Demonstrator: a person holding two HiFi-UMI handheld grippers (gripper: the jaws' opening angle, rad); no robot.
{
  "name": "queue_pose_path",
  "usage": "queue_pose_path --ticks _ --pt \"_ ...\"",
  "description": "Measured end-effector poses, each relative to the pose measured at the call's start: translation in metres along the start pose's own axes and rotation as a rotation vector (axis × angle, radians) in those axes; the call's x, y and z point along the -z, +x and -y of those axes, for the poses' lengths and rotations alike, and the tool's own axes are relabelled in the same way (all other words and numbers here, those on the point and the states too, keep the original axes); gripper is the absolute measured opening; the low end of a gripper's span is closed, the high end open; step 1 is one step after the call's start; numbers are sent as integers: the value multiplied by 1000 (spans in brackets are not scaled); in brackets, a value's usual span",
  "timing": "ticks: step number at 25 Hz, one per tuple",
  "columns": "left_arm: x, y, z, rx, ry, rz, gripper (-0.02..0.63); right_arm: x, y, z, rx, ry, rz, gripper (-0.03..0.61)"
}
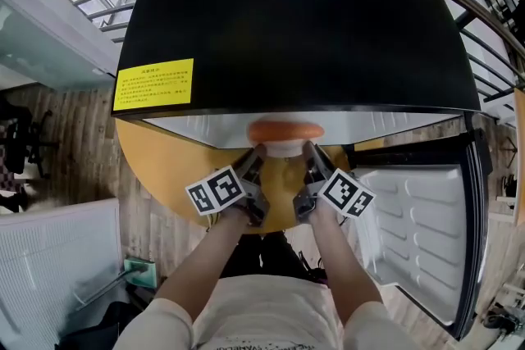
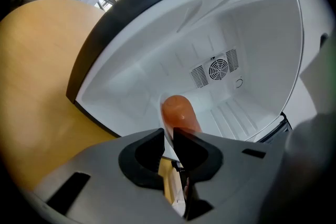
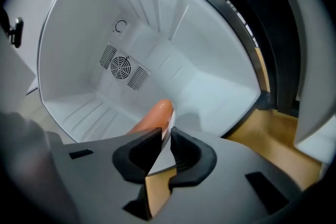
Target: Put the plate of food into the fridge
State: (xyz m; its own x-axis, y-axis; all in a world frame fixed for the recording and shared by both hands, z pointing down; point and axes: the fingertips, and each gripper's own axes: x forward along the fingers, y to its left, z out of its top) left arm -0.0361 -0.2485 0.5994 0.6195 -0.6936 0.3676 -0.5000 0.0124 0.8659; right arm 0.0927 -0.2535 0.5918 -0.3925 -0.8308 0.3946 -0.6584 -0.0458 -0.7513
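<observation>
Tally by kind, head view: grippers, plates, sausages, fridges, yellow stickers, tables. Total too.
grippers: 2 (left gripper, right gripper)
plate: 1
sausage: 1
fridge: 1
yellow sticker: 1
table: 1
Total: 7

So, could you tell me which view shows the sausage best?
The head view: the sausage lies side-on, its whole length visible at the fridge mouth. Both gripper views show it end-on, its near part hidden behind the jaws gripping the plate.
</observation>
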Motion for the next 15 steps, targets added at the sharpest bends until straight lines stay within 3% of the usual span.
queue_pose_path --ticks 15 --pt "-13 34 -23 -24 -17 19 69 -7 40 19 22 -27 -13 68"
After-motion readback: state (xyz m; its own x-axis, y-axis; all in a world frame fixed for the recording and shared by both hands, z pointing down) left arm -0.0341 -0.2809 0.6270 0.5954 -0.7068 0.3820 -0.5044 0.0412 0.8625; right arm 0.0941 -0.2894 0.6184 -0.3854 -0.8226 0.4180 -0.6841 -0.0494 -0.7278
